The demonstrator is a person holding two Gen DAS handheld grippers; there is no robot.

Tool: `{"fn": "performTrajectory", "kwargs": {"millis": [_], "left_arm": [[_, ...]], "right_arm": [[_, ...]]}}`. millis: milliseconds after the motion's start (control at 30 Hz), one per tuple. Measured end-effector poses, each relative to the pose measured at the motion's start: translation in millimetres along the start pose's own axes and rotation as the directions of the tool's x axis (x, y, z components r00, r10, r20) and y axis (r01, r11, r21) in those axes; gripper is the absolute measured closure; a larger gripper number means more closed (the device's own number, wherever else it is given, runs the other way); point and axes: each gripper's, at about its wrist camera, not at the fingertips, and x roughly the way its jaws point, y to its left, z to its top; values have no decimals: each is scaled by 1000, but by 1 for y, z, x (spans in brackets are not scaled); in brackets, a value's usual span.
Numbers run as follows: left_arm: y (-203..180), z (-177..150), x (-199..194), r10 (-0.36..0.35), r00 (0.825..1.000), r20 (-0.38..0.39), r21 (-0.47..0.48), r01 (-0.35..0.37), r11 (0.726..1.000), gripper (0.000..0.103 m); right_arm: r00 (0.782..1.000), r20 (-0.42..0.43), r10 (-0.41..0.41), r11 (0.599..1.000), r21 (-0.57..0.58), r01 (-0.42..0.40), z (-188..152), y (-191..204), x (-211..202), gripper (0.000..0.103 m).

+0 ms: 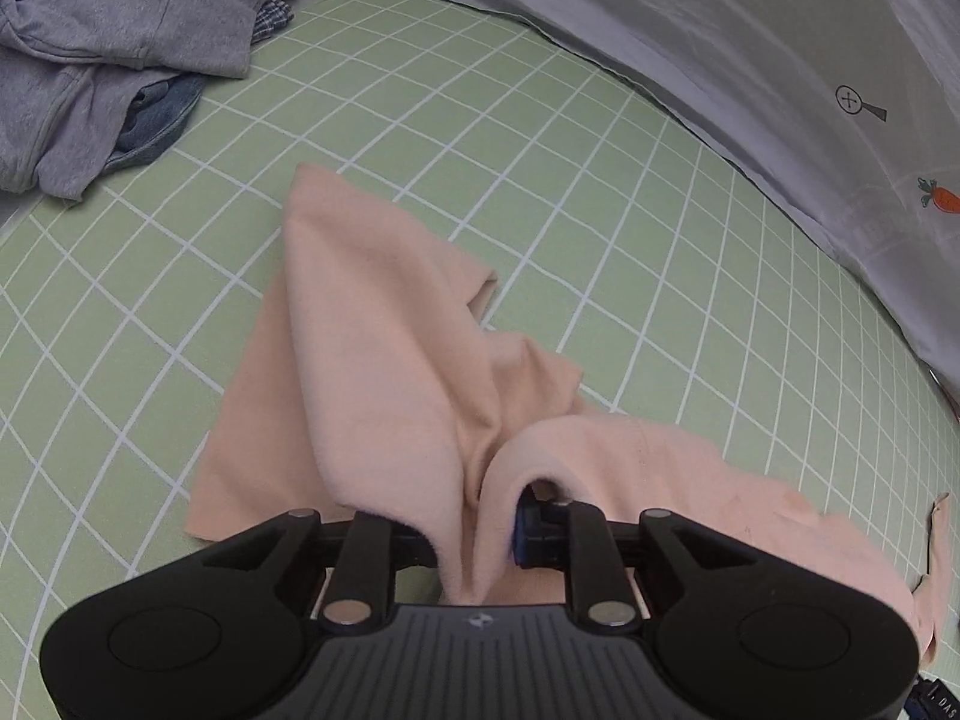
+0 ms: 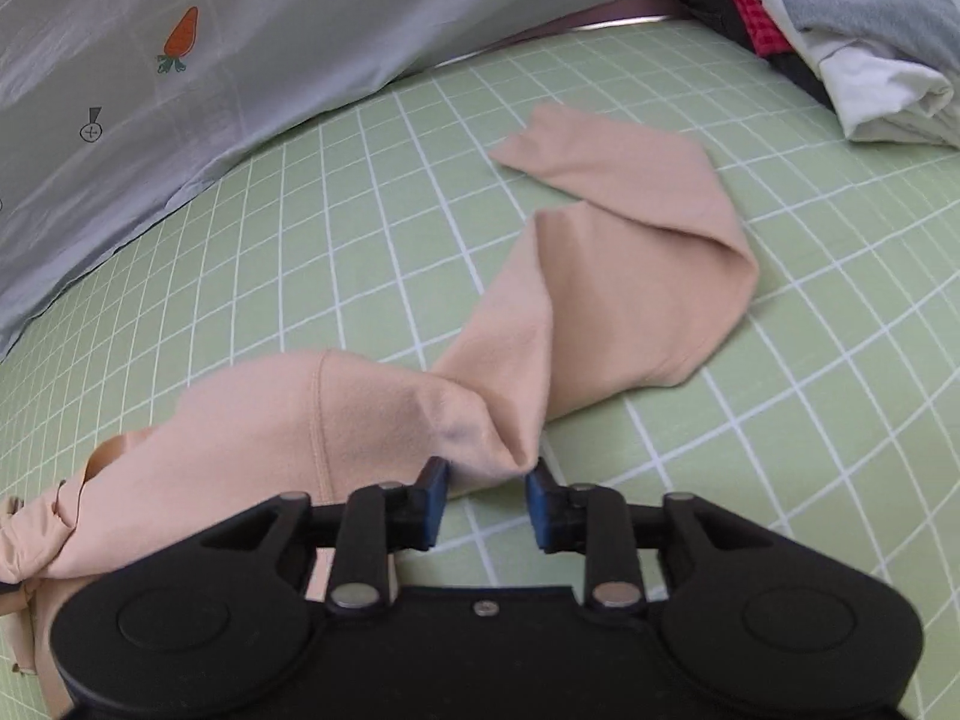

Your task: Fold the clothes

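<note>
A peach garment (image 1: 384, 324) lies crumpled on the green grid mat (image 1: 540, 138). My left gripper (image 1: 480, 534) is shut on a bunched fold of it; the cloth drapes over and hides the left finger. In the right wrist view the same peach garment (image 2: 630, 252) stretches away, one part folded back on itself. My right gripper (image 2: 486, 504) is open, its blue pads (image 2: 435, 504) on either side of a pointed fold of the cloth, not closed on it.
A heap of grey and blue clothes (image 1: 108, 48) lies at the far left of the mat. Another pile of white, grey and red clothes (image 2: 852, 36) lies at the far right. A grey carrot-print sheet (image 2: 180, 60) borders the mat's far edge.
</note>
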Motion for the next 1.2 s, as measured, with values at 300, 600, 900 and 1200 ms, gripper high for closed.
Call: {"fn": "performTrajectory", "kwargs": {"millis": [300, 600, 900, 1200], "left_arm": [[-9, 8, -13, 18, 997, 76, 77, -24, 997, 63], [-22, 21, -9, -10, 995, 99, 144, -5, 990, 68], [-21, 44, -9, -74, 992, 100, 110, 63, 992, 94], [-34, 105, -14, -164, 942, 293, -57, 188, 980, 60]], "right_arm": [[994, 105, 41, 986, -165, -23, 25, 43, -3, 47], [984, -76, 162, 956, -236, -176, 18, 75, 42, 36], [972, -97, 212, 896, -377, -233, 41, 82, 46, 95], [930, 282, 236, 925, -358, -126, 106, 104, 15, 91]]}}
